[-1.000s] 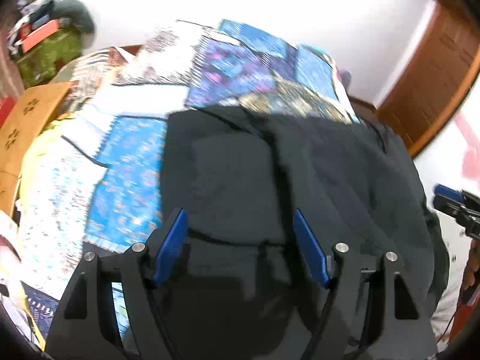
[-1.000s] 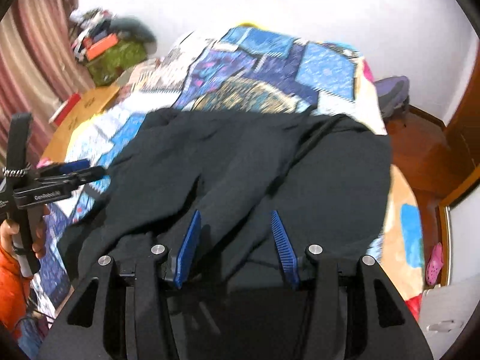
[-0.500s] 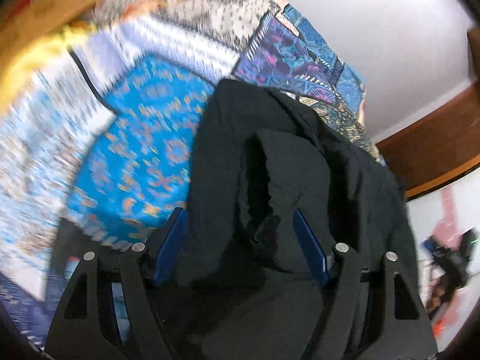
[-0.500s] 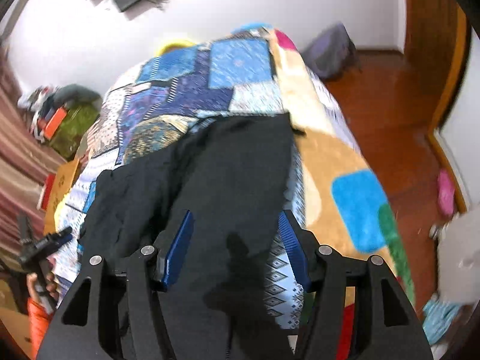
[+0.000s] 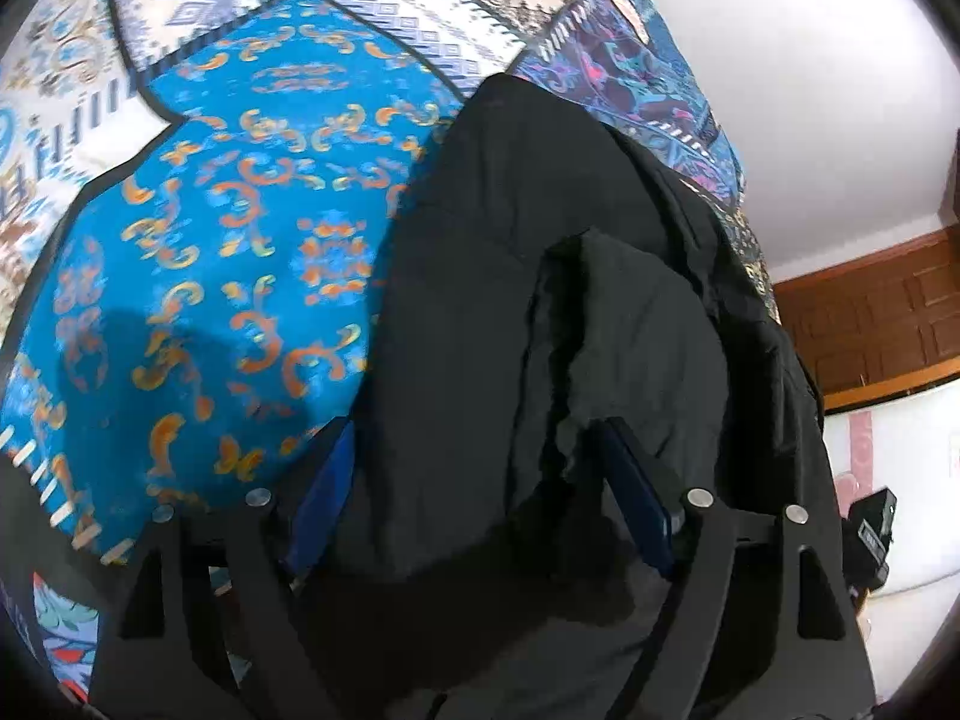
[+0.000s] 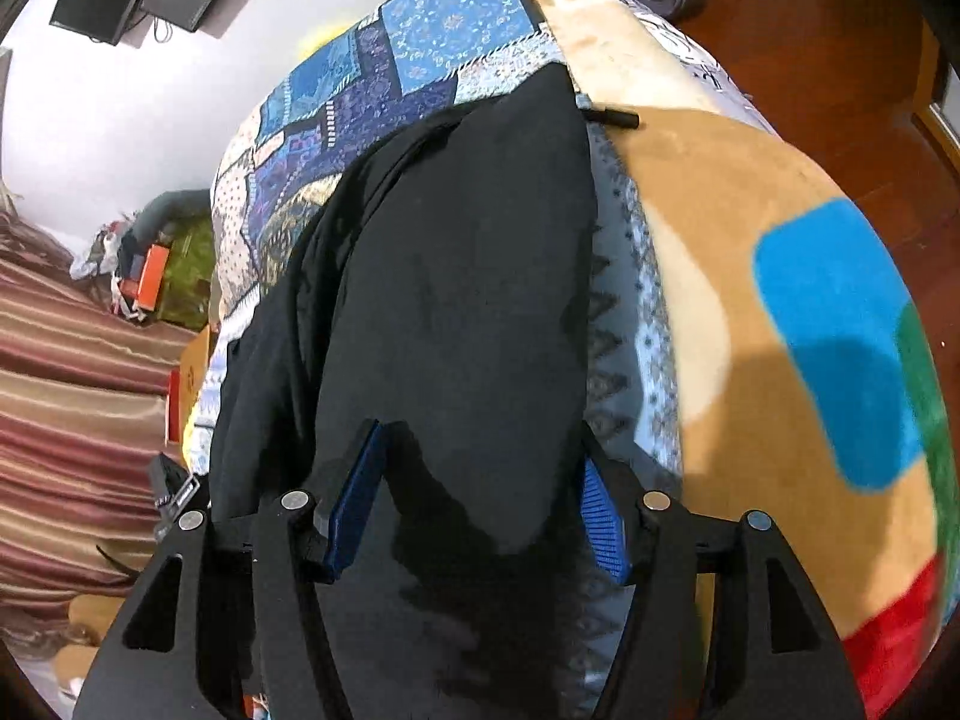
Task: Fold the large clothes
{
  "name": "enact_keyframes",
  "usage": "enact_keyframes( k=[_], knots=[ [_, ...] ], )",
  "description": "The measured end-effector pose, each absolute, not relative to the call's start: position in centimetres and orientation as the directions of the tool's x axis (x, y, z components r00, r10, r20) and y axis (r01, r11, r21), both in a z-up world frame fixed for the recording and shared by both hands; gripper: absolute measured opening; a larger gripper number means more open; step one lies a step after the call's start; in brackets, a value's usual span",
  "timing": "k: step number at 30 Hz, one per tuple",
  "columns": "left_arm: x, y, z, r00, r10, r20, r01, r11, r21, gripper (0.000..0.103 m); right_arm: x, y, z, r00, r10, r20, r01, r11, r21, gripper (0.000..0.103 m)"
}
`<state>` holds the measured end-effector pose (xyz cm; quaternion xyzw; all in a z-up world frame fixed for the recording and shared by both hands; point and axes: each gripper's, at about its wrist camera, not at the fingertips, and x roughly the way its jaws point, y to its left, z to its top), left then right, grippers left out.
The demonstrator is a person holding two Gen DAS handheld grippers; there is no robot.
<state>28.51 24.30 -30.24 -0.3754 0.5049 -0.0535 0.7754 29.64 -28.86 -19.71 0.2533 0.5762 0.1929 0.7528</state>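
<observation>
A large black garment point(image 5: 510, 312) lies spread on a bed with a patchwork quilt point(image 5: 228, 228). In the left wrist view my left gripper point(image 5: 474, 480) is open, its blue pads straddling the garment's near left edge, where a folded flap point(image 5: 624, 324) bulges up. In the right wrist view the same black garment point(image 6: 456, 276) runs away from me, and my right gripper point(image 6: 480, 498) is open with the garment's near right corner between its blue pads. Neither gripper pinches the cloth.
A tan blanket with blue, green and red patches point(image 6: 780, 312) covers the bed's right edge above a wooden floor point(image 6: 840, 48). Striped curtains point(image 6: 78, 396) and clutter point(image 6: 156, 264) stand at left. A wooden door point(image 5: 876, 318) is at right.
Both grippers have swung outward and dropped lower: the left toward the garment's left edge, the right toward its right edge. Both stay open.
</observation>
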Motion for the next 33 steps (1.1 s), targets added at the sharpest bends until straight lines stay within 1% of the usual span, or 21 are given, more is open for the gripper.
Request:
enact_keyframes(
  k=[2, 3, 4, 5, 6, 7, 8, 9, 10, 12, 13, 15, 20, 23, 27, 33],
  knots=[
    [28.9, 23.9, -30.3, 0.484, -0.505, -0.714, -0.269, 0.691, -0.671, 0.079, 30.1, -29.0, -19.7, 0.264, 0.587, -0.765, 0.012, 0.791, 0.611, 0.058],
    [29.0, 23.7, -30.1, 0.482, -0.505, -0.716, -0.265, 0.696, -0.668, 0.079, 30.3, -28.9, -19.7, 0.261, 0.592, -0.763, 0.018, 0.787, 0.616, 0.058],
    [29.1, 23.5, -29.9, 0.479, -0.496, -0.724, -0.259, 0.708, -0.657, 0.075, 30.3, -29.1, -19.8, 0.263, 0.595, -0.759, 0.017, 0.784, 0.621, 0.054],
    [29.0, 23.4, -29.6, 0.476, -0.487, -0.732, -0.252, 0.722, -0.645, 0.068, 30.5, -29.0, -19.8, 0.266, 0.598, -0.756, 0.014, 0.782, 0.624, 0.053],
    [29.0, 23.3, -29.3, 0.478, -0.474, -0.739, -0.246, 0.735, -0.631, 0.063, 30.6, -29.1, -19.8, 0.268, 0.596, -0.757, 0.018, 0.782, 0.623, 0.045],
    [28.8, 23.1, -28.8, 0.482, -0.455, -0.748, -0.241, 0.752, -0.613, 0.053, 30.7, -29.2, -19.8, 0.274, 0.588, -0.761, 0.030, 0.786, 0.617, 0.031],
    [28.9, 23.0, -28.4, 0.484, -0.441, -0.756, -0.235, 0.766, -0.598, 0.043, 30.7, -29.1, -19.6, 0.278, 0.583, -0.764, 0.034, 0.788, 0.614, 0.025],
    [28.9, 22.9, -27.9, 0.486, -0.421, -0.766, -0.227, 0.785, -0.576, 0.036, 30.8, -29.1, -19.3, 0.282, 0.579, -0.765, 0.033, 0.791, 0.611, 0.016],
    [28.7, 22.7, -27.3, 0.487, -0.392, -0.780, -0.219, 0.810, -0.544, 0.021, 30.8, -29.1, -18.8, 0.291, 0.570, -0.769, 0.026, 0.798, 0.602, 0.009],
    [28.5, 22.3, -25.8, 0.493, -0.337, -0.802, -0.198, 0.855, -0.480, 0.008, 30.9, -28.8, -17.7, 0.311, 0.555, -0.771, 0.002, 0.811, 0.585, 0.007],
    [28.4, 22.2, -25.2, 0.494, -0.305, -0.814, -0.194, 0.874, -0.446, 0.003, 30.9, -28.6, -16.9, 0.324, 0.546, -0.772, -0.018, 0.820, 0.572, 0.006],
    [28.2, 22.1, -23.6, 0.515, -0.261, -0.816, -0.178, 0.899, -0.400, 0.003, 30.9, -28.2, -15.4, 0.351, 0.539, -0.766, -0.054, 0.828, 0.558, 0.006],
    [28.6, 22.6, -19.5, 0.597, -0.281, -0.751, -0.127, 0.892, -0.435, 0.003, 32.4, -26.0, -12.0, 0.393, 0.531, -0.751, -0.147, 0.842, 0.518, 0.006],
    [29.5, 21.8, -18.0, 0.620, -0.248, -0.744, -0.107, 0.913, -0.394, 0.003, 33.8, -24.5, -11.3, 0.406, 0.520, -0.751, -0.179, 0.852, 0.493, 0.006],
    [31.1, 21.5, -17.9, 0.624, -0.202, -0.755, -0.113, 0.932, -0.343, 0.003, 35.8, -23.4, -11.5, 0.430, 0.494, -0.755, -0.180, 0.867, 0.465, 0.006],
    [32.7, 22.6, -20.4, 0.597, -0.177, -0.783, -0.152, 0.933, -0.327, 0.003, 37.7, -24.1, -13.4, 0.430, 0.458, -0.778, -0.138, 0.885, 0.445, 0.006]
  ],
)
